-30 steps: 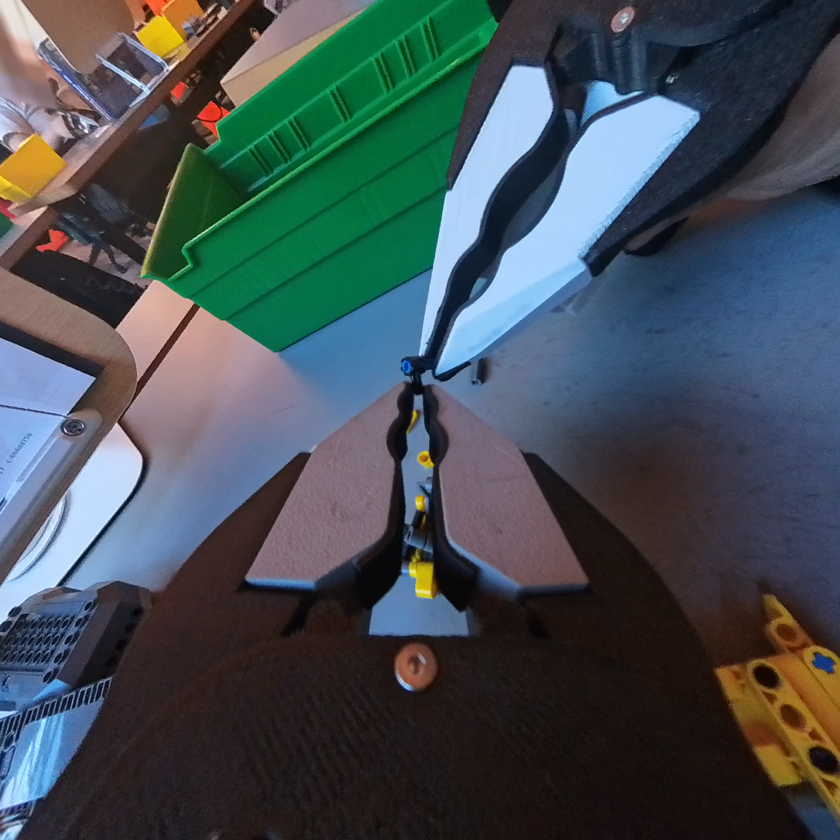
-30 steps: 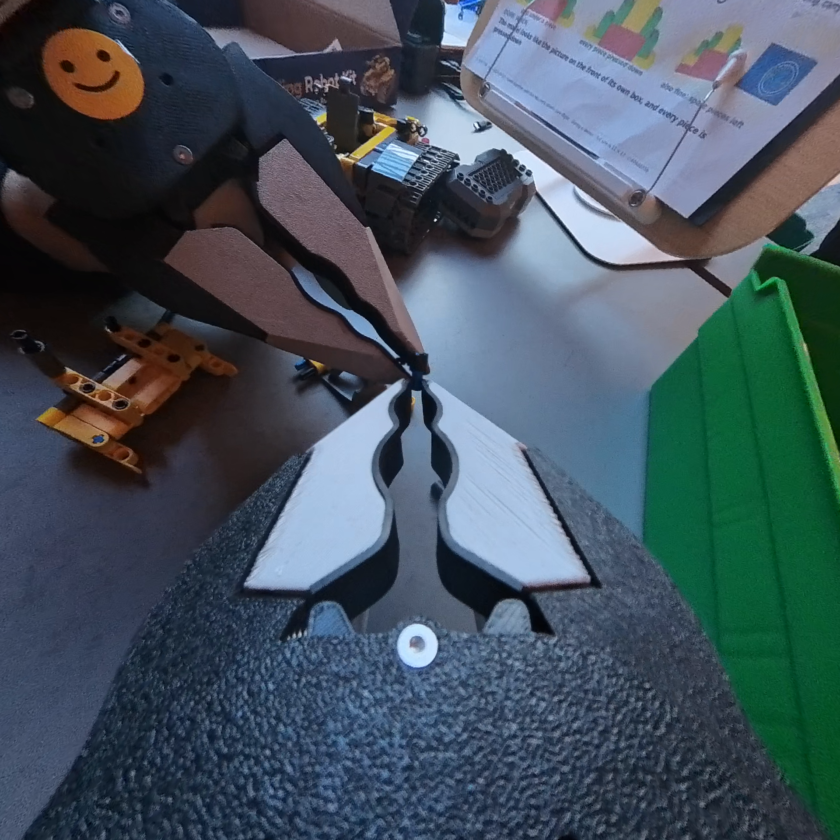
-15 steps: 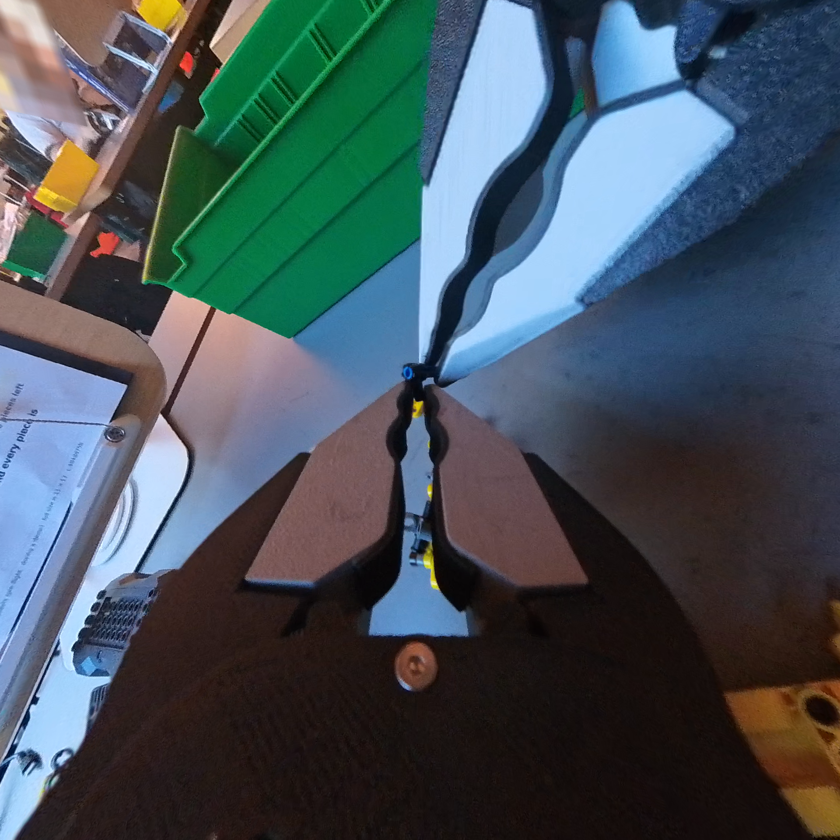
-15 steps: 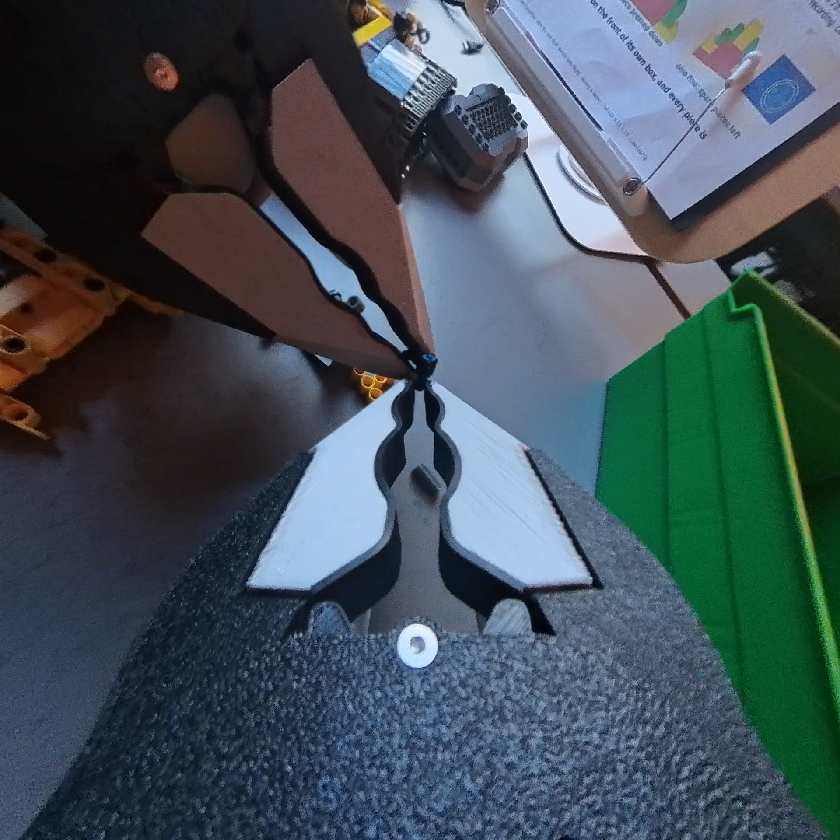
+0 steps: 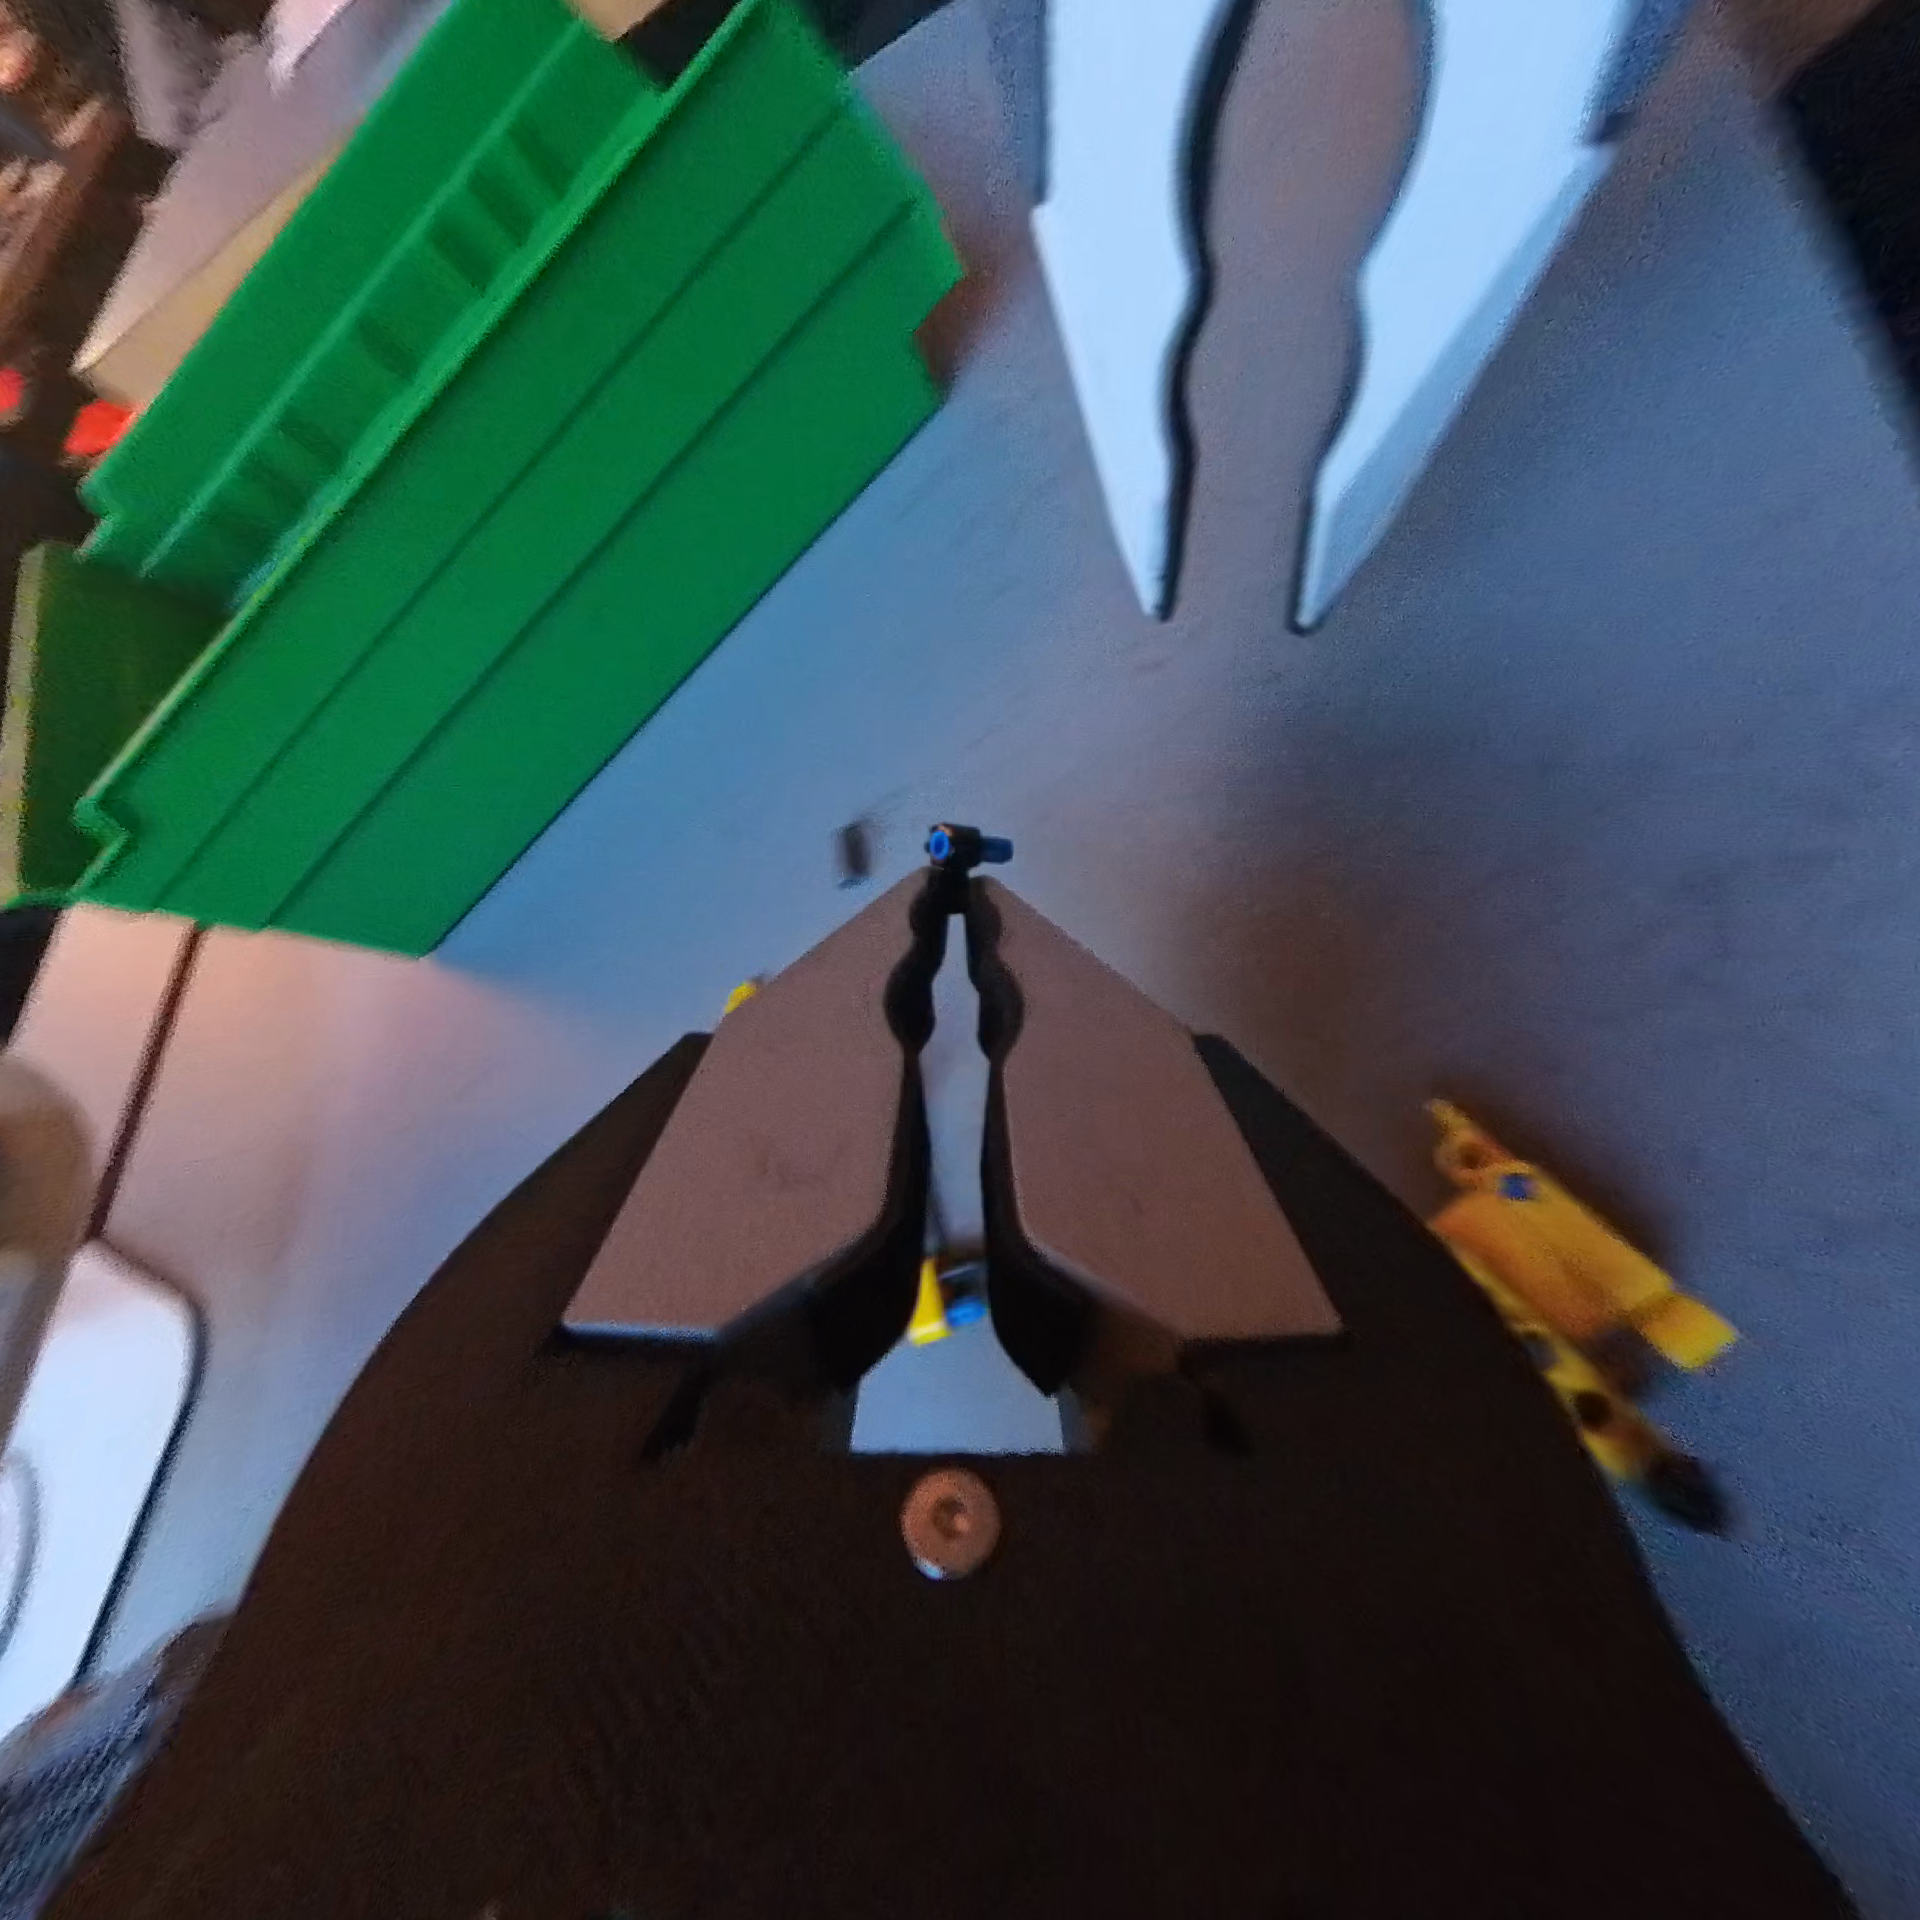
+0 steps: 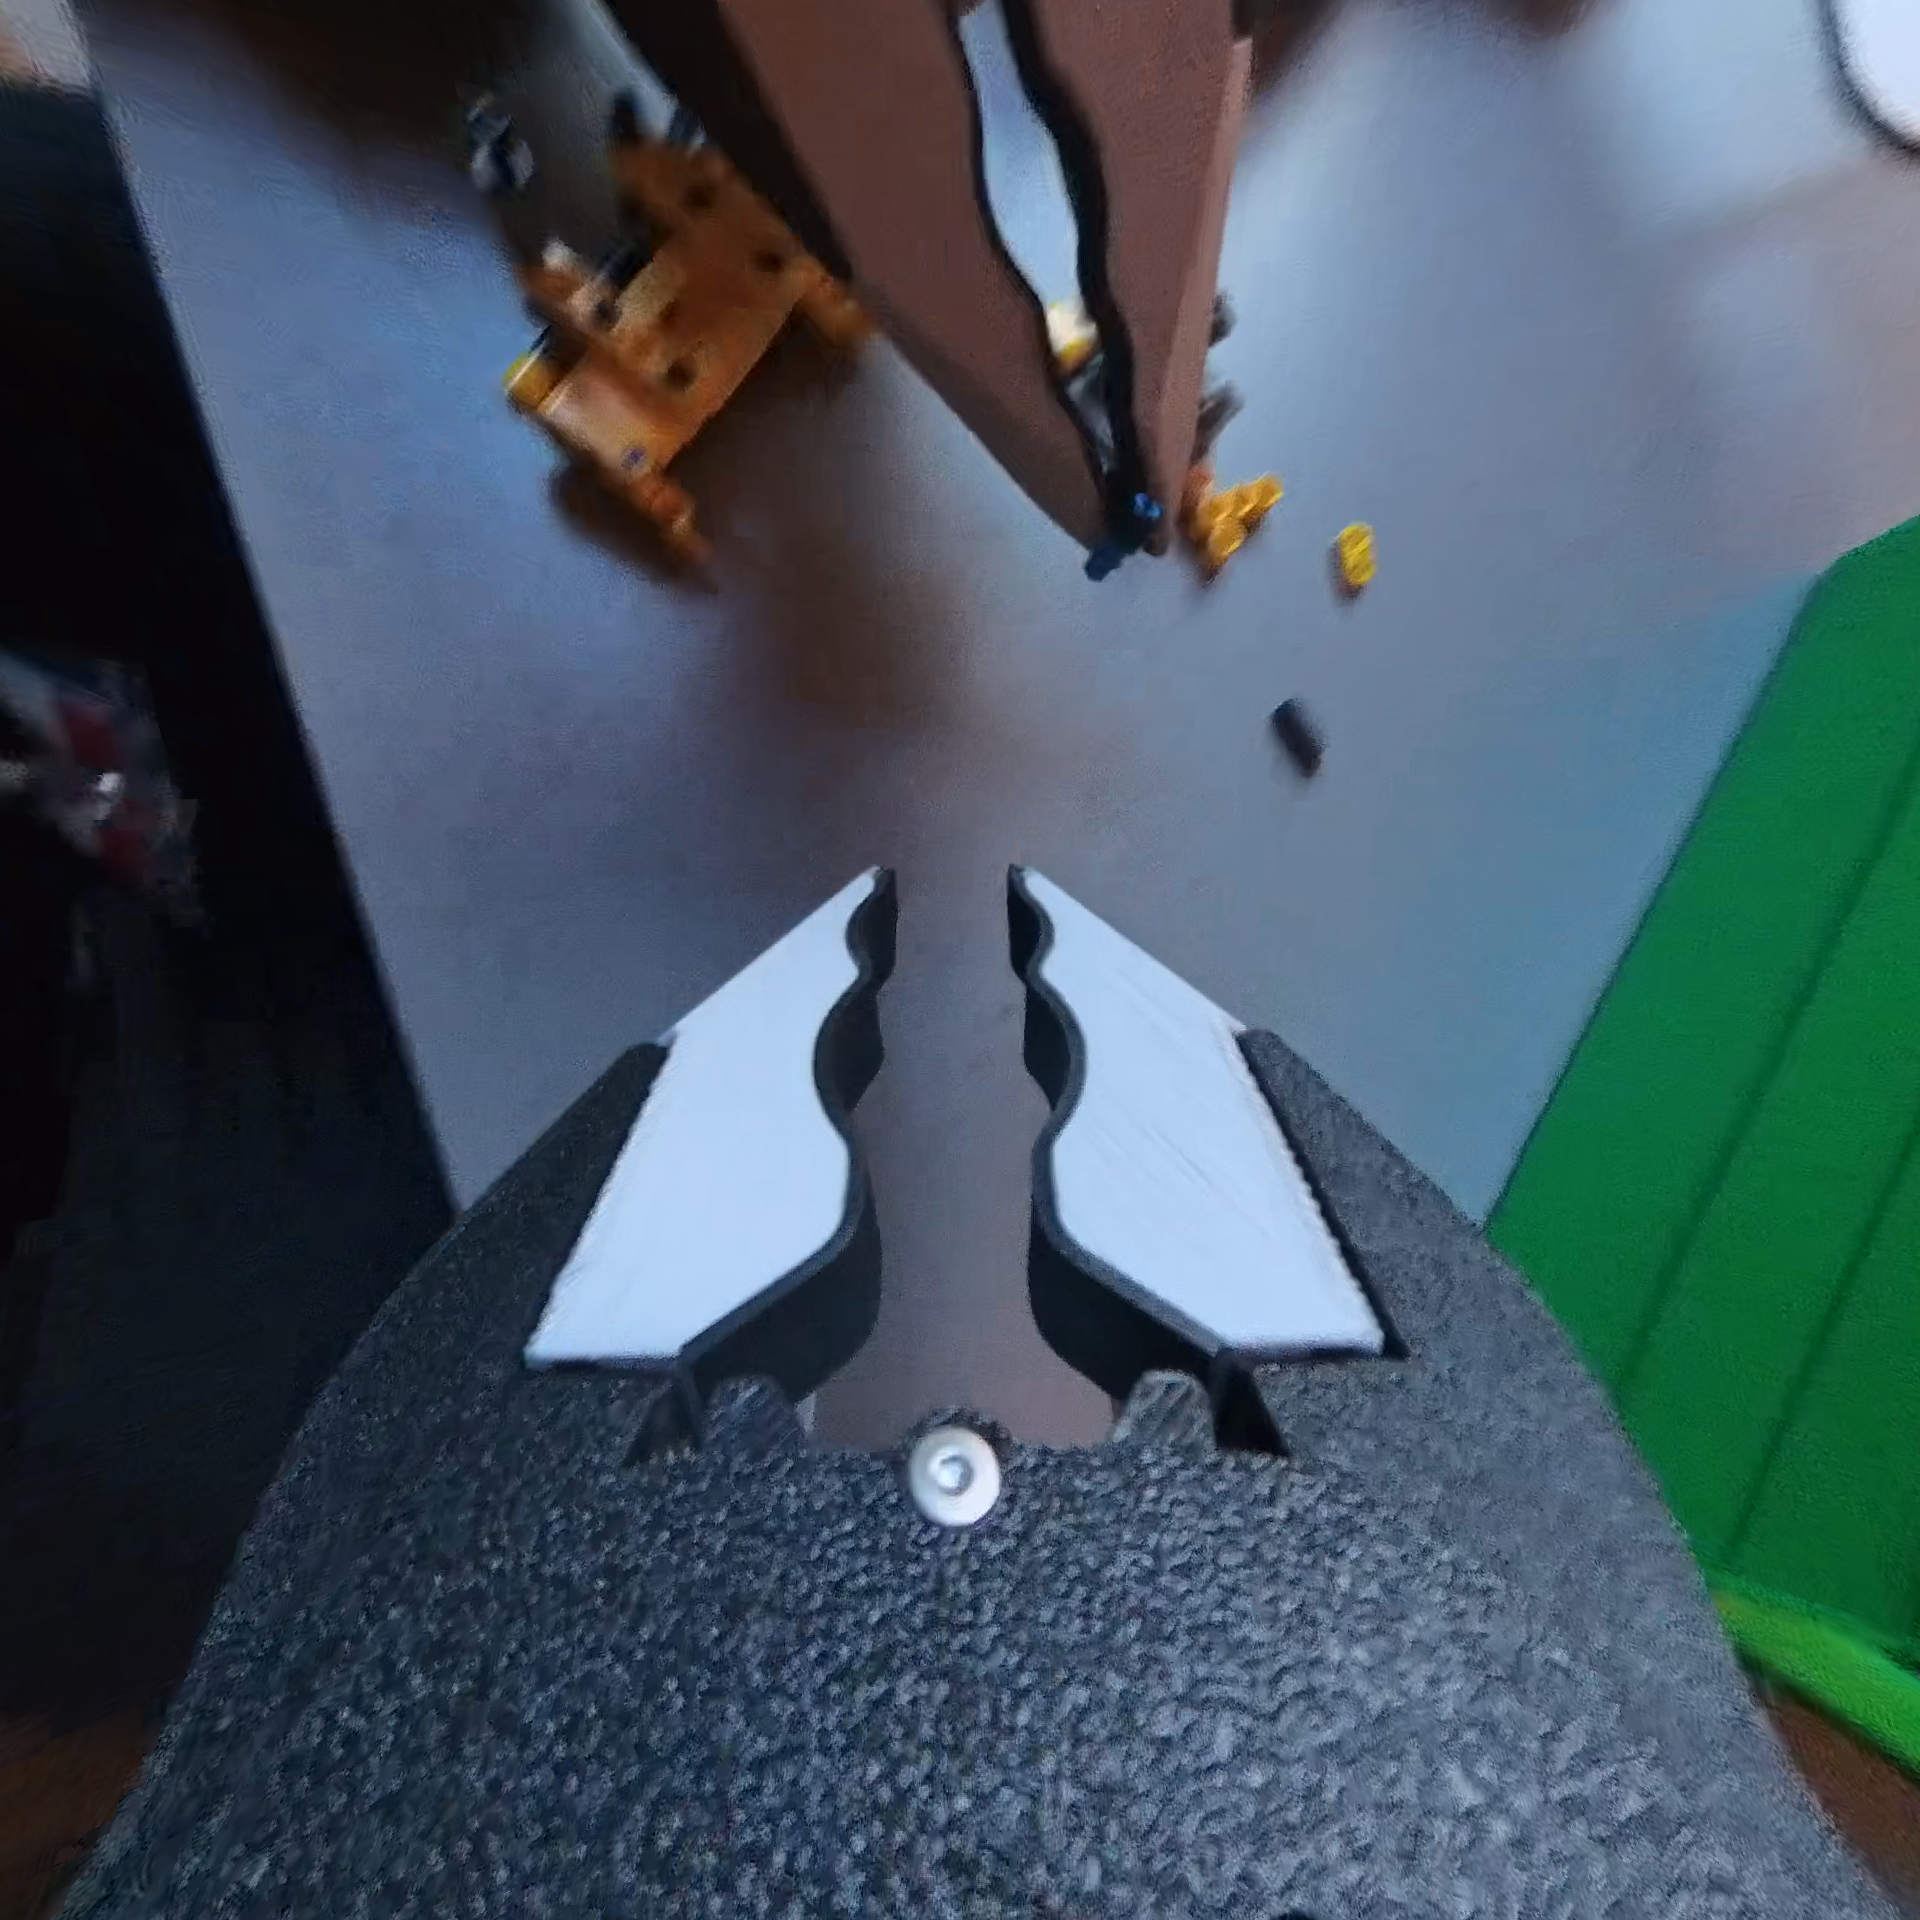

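Only tiny black-and-blue pin [image 5: 964, 844], claw-pinched

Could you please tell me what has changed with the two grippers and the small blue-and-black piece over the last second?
The right gripper has let go of the small blue-and-black piece, opened, and drawn back, so the two tips no longer meet. The left gripper stays shut on the piece above the grey table. The green bin and yellow assembly lie as before.

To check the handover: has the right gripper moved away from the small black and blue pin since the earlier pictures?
Yes. The right gripper has opened and drawn back across the grey table; the black and blue pin stays pinched in the left gripper.
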